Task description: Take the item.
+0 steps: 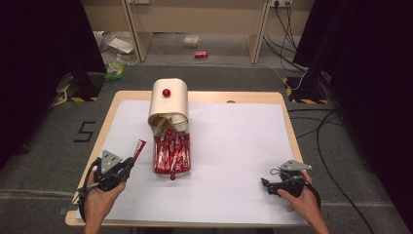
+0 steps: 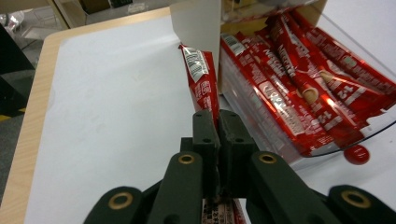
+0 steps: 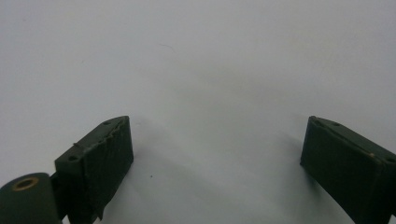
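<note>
A cream dispenser box point(image 1: 168, 104) with a red knob lies on the white mat, its clear lid point(image 2: 355, 107) open toward me and holding several red stick packets point(image 1: 171, 152). My left gripper point(image 1: 130, 163) is shut on one red stick packet point(image 2: 201, 77), which sticks up and forward out of the jaws, just left of the lid. In the left gripper view the packet's lower end pokes out below the pads point(image 2: 205, 135). My right gripper point(image 1: 265, 184) rests at the front right of the mat, open, with only bare white mat between its pads point(image 3: 102, 154).
The white mat point(image 1: 229, 146) covers most of the wooden table point(image 1: 287, 105). A red knob point(image 2: 356, 154) sits at the lid's front edge. Cables and black stands lie on the floor to the right and left; a red can point(image 1: 201, 54) lies under the far desk.
</note>
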The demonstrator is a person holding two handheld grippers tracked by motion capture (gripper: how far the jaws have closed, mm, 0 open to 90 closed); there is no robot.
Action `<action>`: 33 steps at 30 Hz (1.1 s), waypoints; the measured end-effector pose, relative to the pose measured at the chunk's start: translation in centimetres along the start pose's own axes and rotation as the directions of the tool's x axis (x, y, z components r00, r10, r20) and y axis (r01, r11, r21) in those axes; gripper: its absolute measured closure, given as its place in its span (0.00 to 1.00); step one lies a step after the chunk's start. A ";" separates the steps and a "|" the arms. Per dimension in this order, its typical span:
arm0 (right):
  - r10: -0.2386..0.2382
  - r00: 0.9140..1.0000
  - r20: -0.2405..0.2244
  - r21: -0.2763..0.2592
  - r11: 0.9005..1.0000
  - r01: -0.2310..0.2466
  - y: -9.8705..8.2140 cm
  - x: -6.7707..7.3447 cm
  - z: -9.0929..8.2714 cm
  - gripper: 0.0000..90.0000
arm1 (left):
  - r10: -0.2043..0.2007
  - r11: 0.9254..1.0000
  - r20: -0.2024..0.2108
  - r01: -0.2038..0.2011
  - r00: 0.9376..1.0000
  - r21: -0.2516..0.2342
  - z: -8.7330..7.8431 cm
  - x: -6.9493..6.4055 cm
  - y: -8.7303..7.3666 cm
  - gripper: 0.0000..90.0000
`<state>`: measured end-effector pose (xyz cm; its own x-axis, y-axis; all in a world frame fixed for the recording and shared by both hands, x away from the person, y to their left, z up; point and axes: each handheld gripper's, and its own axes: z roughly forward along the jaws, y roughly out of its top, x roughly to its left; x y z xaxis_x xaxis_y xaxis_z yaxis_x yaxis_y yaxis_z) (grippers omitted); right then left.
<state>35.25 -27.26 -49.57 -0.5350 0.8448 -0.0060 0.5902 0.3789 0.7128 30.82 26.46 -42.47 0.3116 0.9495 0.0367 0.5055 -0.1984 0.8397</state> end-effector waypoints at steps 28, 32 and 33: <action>0.001 1.000 -0.001 0.000 1.000 -0.001 0.0 0.0 0.0 0.11 | -0.031 0.999 -0.067 0.033 0.997 0.031 3.6 2.5 -2.6 0.95; 0.001 1.000 -0.001 0.000 1.000 -0.001 0.0 0.0 0.0 0.11 | -0.032 0.998 -0.077 0.036 0.997 0.054 4.3 2.7 -3.2 0.95; 0.001 1.000 -0.001 0.000 1.000 -0.001 0.0 0.0 0.0 0.11 | -0.040 0.997 -0.074 0.044 0.996 0.060 4.5 2.7 -3.4 0.95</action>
<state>35.26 -27.27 -49.57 -0.5350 0.8448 -0.0048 0.5907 0.3781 0.7128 33.53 28.57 -47.62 0.2311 0.9720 0.0431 0.5665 -0.1704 0.8062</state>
